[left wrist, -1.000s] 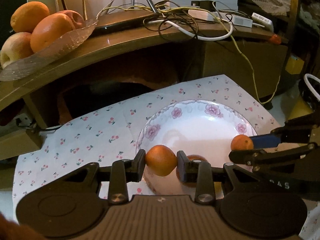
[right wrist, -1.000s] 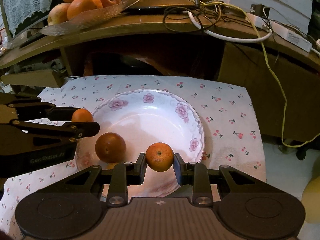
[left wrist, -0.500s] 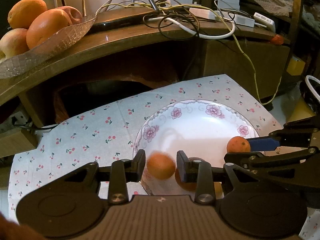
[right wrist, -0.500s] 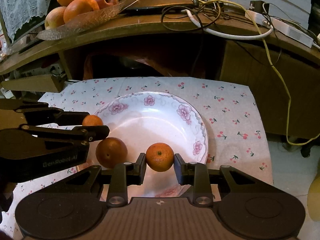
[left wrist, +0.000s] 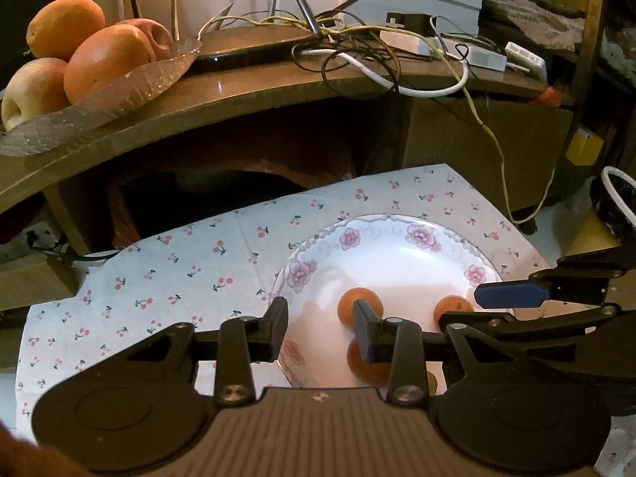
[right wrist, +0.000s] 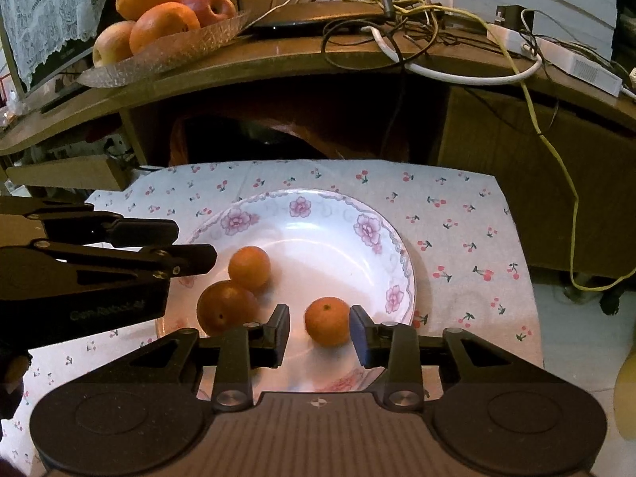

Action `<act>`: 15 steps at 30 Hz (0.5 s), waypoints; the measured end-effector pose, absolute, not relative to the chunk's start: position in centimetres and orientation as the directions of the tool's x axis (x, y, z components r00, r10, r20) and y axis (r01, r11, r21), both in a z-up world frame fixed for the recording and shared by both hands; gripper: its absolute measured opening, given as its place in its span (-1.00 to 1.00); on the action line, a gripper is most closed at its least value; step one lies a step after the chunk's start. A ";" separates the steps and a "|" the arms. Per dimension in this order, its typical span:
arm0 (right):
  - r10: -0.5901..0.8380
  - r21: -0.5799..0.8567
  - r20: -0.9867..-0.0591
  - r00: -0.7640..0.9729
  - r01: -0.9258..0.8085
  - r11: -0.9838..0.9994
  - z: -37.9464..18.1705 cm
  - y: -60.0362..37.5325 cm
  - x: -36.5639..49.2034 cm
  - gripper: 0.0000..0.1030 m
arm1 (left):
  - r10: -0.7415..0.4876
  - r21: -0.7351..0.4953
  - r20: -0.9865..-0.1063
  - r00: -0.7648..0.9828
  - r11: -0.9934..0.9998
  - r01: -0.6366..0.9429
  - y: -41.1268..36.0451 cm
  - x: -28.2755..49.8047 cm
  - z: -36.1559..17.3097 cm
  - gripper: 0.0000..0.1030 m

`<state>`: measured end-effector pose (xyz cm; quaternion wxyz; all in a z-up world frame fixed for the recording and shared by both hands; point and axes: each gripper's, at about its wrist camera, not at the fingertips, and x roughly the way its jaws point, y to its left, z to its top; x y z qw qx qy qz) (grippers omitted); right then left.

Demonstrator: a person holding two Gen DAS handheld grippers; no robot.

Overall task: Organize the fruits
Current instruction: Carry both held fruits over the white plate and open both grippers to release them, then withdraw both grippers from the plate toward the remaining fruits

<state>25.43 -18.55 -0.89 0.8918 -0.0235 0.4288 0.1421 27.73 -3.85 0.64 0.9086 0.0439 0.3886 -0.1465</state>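
Observation:
A white floral plate [right wrist: 369,230] [left wrist: 413,238] sits on a cherry-print cloth. Three small oranges lie in it: one [right wrist: 249,267] [left wrist: 357,302] at the left, a darker one [right wrist: 224,312] [left wrist: 367,369] beside it, and one [right wrist: 326,321] [left wrist: 451,307] between my right gripper's fingers. My left gripper [left wrist: 320,330] [right wrist: 190,244] is open and empty over the plate's left rim. My right gripper [right wrist: 319,334] [left wrist: 497,306] is open; the orange sits by its right finger, apparently in the plate.
A glass dish [left wrist: 119,91] [right wrist: 167,55] with large oranges and apples stands on the wooden desk behind. Tangled cables [right wrist: 397,28] and a power strip [right wrist: 556,59] lie on the desk. A dark opening lies under the desk behind the cloth [right wrist: 457,214].
Both grippers opened. The left one's orange dropped into the plate beside the darker orange. The right one's orange is released and sits low between its fingers.

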 end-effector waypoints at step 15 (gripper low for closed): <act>0.231 0.080 -0.749 0.621 -0.261 0.962 0.0 -18.9 24.6 -0.29 | -0.233 -0.034 -0.696 0.680 0.955 0.293 -3.4 26.1 2.1 -0.18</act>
